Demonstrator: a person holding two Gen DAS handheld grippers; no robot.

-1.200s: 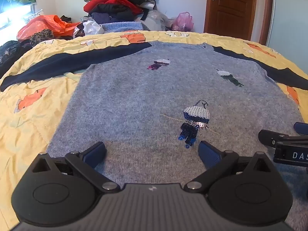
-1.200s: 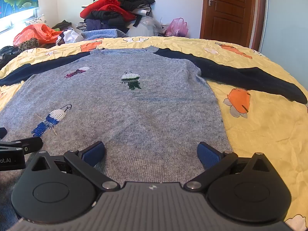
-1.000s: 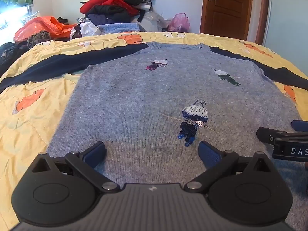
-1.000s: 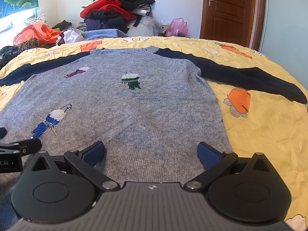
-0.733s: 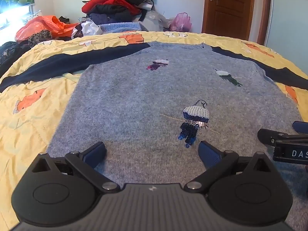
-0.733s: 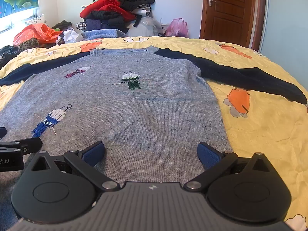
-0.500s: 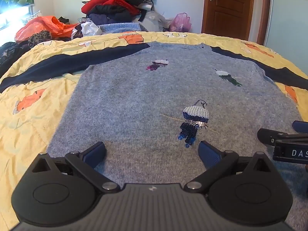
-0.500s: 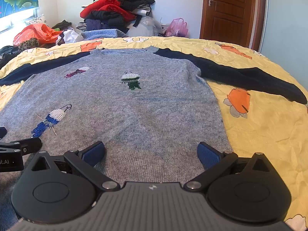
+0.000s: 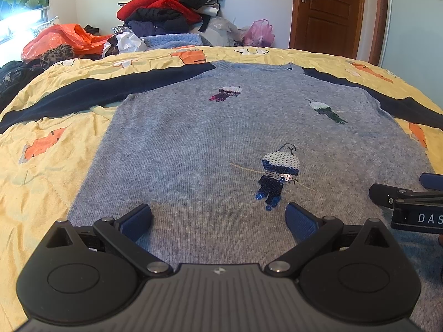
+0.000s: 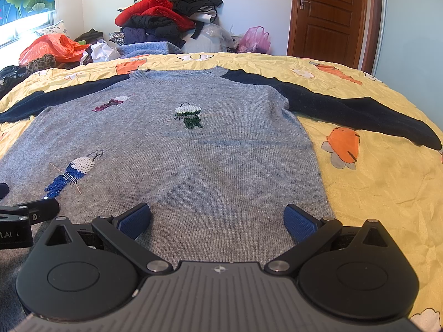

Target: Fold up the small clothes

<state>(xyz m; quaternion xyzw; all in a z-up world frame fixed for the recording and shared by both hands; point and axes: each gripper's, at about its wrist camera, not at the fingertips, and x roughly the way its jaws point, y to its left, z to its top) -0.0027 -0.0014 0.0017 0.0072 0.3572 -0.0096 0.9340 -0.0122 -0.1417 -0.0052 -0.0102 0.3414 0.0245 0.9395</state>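
Note:
A grey knit sweater (image 9: 199, 144) with navy sleeves (image 9: 91, 94) and sequin figures lies flat, front up, on the yellow bedspread (image 9: 36, 166); it also shows in the right wrist view (image 10: 221, 152), sleeves spread to both sides. My left gripper (image 9: 218, 217) is open and empty over the sweater's lower left hem. My right gripper (image 10: 217, 218) is open and empty over the lower right hem. Each gripper shows at the edge of the other's view: the right one (image 9: 407, 202), the left one (image 10: 25, 215).
A pile of clothes (image 9: 171, 8) and an orange bag (image 9: 61, 38) lie beyond the bed's far edge. A pink bag (image 10: 253, 38) and a wooden door (image 10: 329, 13) stand at the back right.

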